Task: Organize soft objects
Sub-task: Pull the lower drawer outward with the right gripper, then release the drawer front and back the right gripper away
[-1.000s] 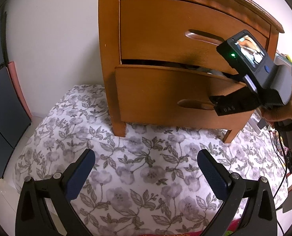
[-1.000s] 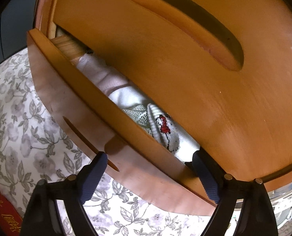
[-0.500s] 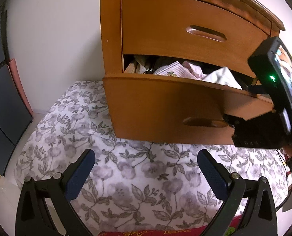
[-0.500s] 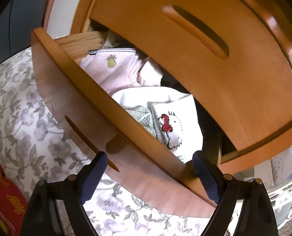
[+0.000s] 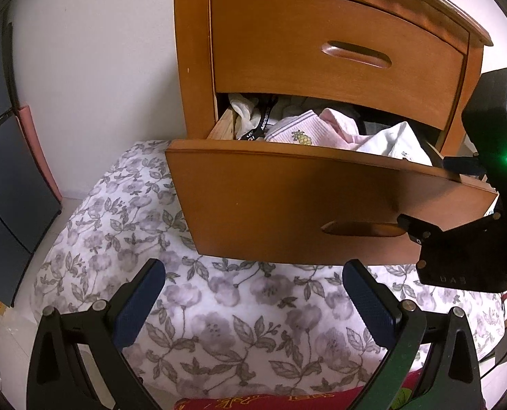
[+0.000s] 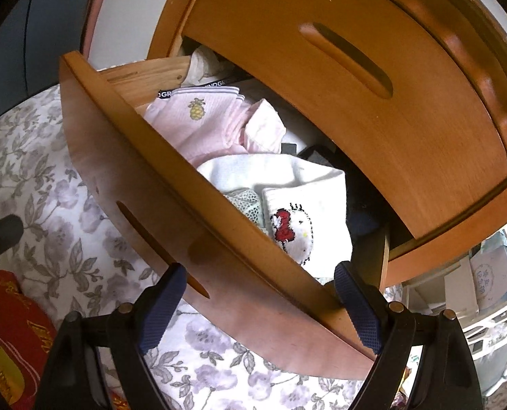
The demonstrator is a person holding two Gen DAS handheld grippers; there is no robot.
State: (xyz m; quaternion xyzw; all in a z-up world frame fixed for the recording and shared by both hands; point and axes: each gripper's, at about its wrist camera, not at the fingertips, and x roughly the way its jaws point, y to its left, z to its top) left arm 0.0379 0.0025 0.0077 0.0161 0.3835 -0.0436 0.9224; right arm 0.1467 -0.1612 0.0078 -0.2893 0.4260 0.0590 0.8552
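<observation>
While the lower drawer (image 5: 287,205) of the wooden nightstand (image 5: 191,68) stands pulled out across the middle of the left wrist view, its upper drawer (image 5: 321,48) sits shut above it. Soft things fill the open drawer: at its left end in the right wrist view lies a pink sock with a small pineapple (image 6: 202,119), with a crumpled pink cloth (image 6: 263,130) touching its right side, and behind them, toward the upper centre, a cream cloth (image 6: 202,65) and a black band with white lettering (image 6: 171,94). Lower and further right in the same drawer is a white garment (image 6: 270,171), and on its near side, against the drawer front, a white sock with a red bow figure (image 6: 294,229) beside a pale green lacy piece (image 6: 246,201); dark fabric (image 6: 362,212) shows at the drawer's right end. At the bottom of the right wrist view the right gripper (image 6: 258,294) straddles the drawer front with its jaws spread wide, one finger outside the front by the handle slot and the other inside the drawer; whether either pad touches the wood I cannot tell. Near the bottom of the left wrist view the left gripper (image 5: 253,294) is also wide apart and holds nothing, hovering over a flowered bedspread (image 5: 116,239), with a red cushion (image 5: 287,401) at the lower edge.
</observation>
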